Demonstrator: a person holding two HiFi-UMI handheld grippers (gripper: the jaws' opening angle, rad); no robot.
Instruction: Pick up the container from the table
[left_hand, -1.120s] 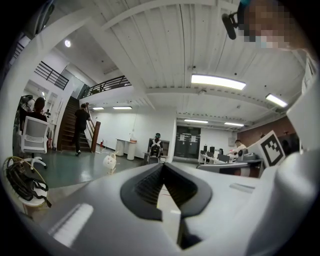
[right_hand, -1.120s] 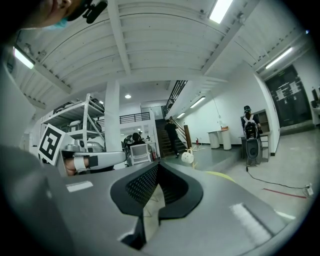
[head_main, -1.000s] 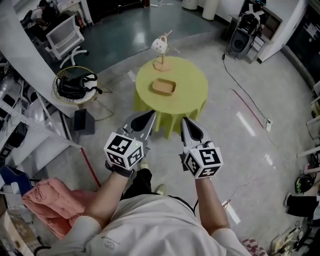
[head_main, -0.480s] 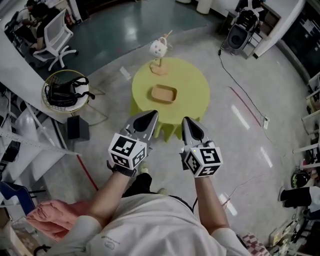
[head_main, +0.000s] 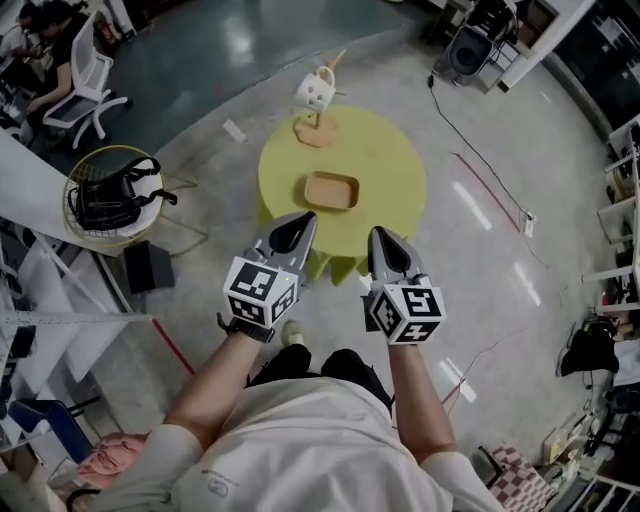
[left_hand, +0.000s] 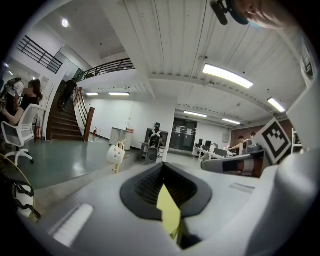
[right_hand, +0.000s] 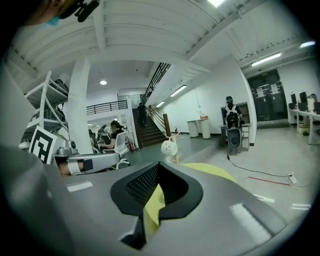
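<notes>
A shallow tan container (head_main: 330, 190) lies near the middle of a round yellow-green table (head_main: 390, 170). Behind it a white cup-like object (head_main: 317, 88) hangs on a small wooden stand; it also shows in the left gripper view (left_hand: 115, 153) and the right gripper view (right_hand: 169, 147). My left gripper (head_main: 292, 230) and right gripper (head_main: 386, 245) are held side by side in the air just short of the table's near edge, well apart from the container. Both are shut with nothing between them, as their own views show: left gripper (left_hand: 163, 170), right gripper (right_hand: 157, 171). A sliver of yellow table (right_hand: 212, 170) shows past the jaws.
A round wire basket (head_main: 88, 160) holding a black bag stands left of the table, with a black box (head_main: 142, 266) on the floor by it. A white office chair (head_main: 88, 90) and a seated person are far left. A cable (head_main: 480, 165) runs over the floor at right.
The table and container have come nearer to both grippers as the person stepped forward. Both grippers stay shut and side by side.
</notes>
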